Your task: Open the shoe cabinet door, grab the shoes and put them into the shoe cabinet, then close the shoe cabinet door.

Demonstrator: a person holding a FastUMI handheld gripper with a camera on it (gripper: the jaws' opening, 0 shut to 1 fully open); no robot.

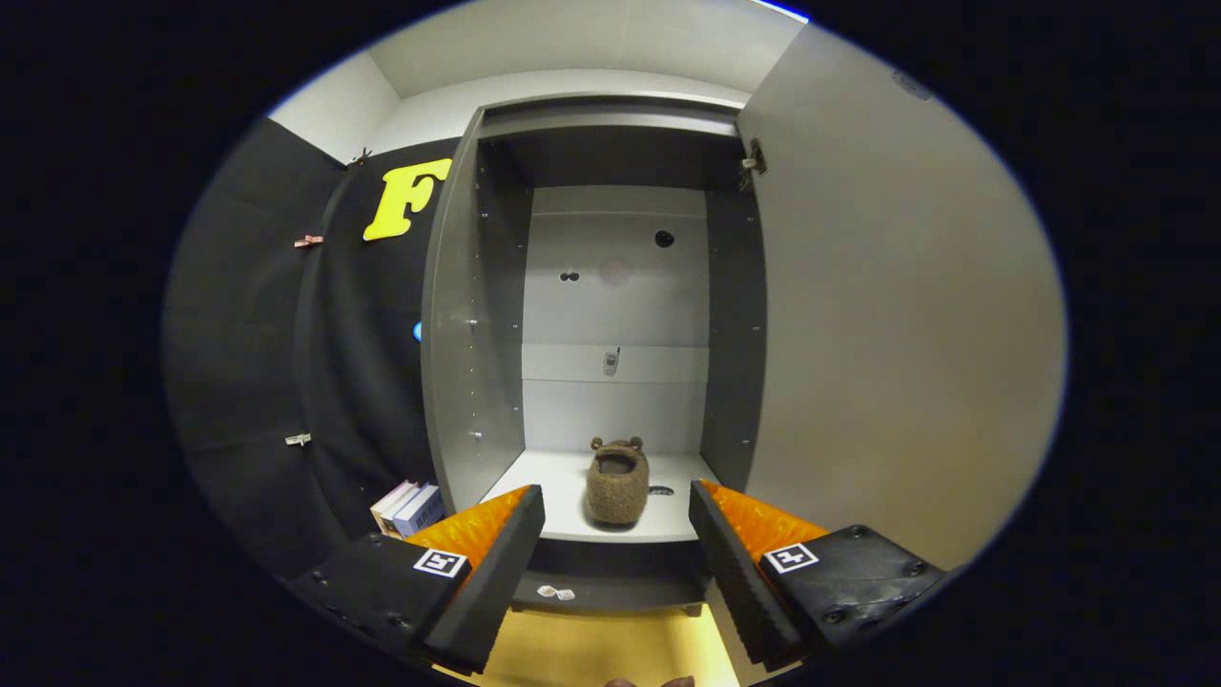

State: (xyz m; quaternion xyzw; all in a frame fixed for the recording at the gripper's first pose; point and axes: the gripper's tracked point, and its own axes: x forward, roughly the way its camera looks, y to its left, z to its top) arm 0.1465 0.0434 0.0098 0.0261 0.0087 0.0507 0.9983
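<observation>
Shoe: a brown, fuzzy slipper (617,483) with two small round ears at its far end and a dark oval mouth facing up (a plush, woolly nap all over). It stands on the bottom shelf of the cabinet, toward the front edge, just ahead of the fingers and between their lines.

Shoe cabinet: a tall grey cabinet (474,315) with smooth, flat panels, dark inner side walls dotted with rows of small peg holes, and a paler back panel with a few round holes.

Bottom shelf: pale, matte and flat (558,482); a small dark oval mark lies just right of the slipper.

Door: the cabinet door (887,315) is swung wide open on the right, a plain light-grey slab with a metal hinge at its upper inner corner.

Gripper: the gripper (617,503) has its fingers spread wide apart, holding nothing; their inner faces are ribbed.

Books: a small stack (408,509) leans against the booth wall, left of the cabinet.

Floor: yellow, smooth (610,649).
</observation>
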